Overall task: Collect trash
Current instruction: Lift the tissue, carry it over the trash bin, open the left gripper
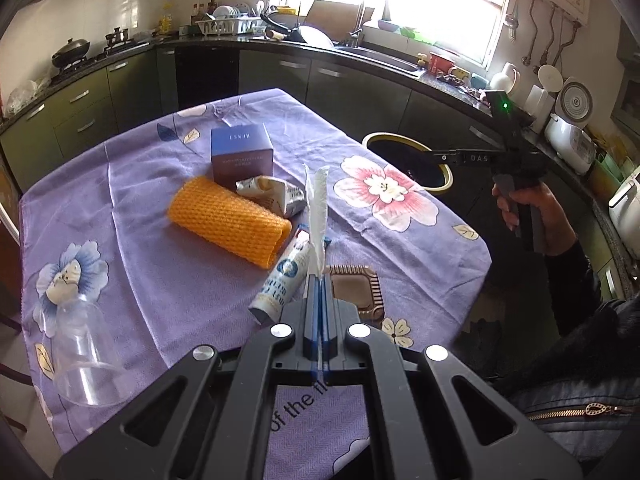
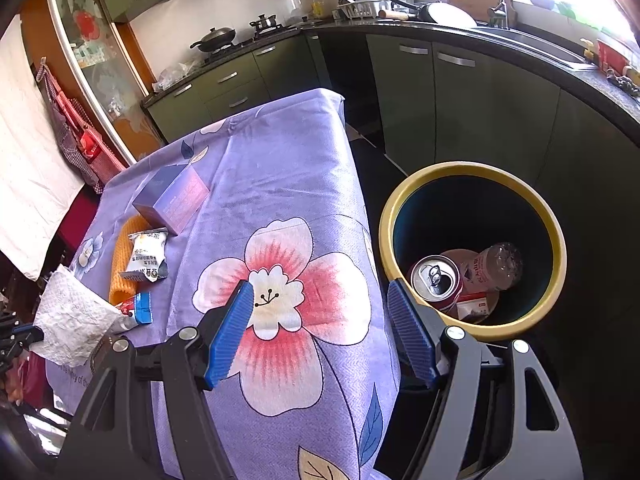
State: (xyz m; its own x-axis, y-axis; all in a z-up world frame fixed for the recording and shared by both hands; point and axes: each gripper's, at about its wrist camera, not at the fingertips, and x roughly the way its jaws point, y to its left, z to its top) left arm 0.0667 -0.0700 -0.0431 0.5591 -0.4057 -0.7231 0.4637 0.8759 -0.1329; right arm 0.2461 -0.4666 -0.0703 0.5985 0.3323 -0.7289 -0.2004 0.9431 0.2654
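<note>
Surface draped in smooth lilac floral cloth. Beside it, a round yellow-rimmed dark bin holds a red aluminium can and a clear plastic bottle. On the cloth: ribbed orange foam mesh sleeve, blue cardboard box. Left hand-held gripper is clamped on crinkled white tissue paper; right hand-held gripper has its blue ribbed pads apart, holding nothing.
</note>
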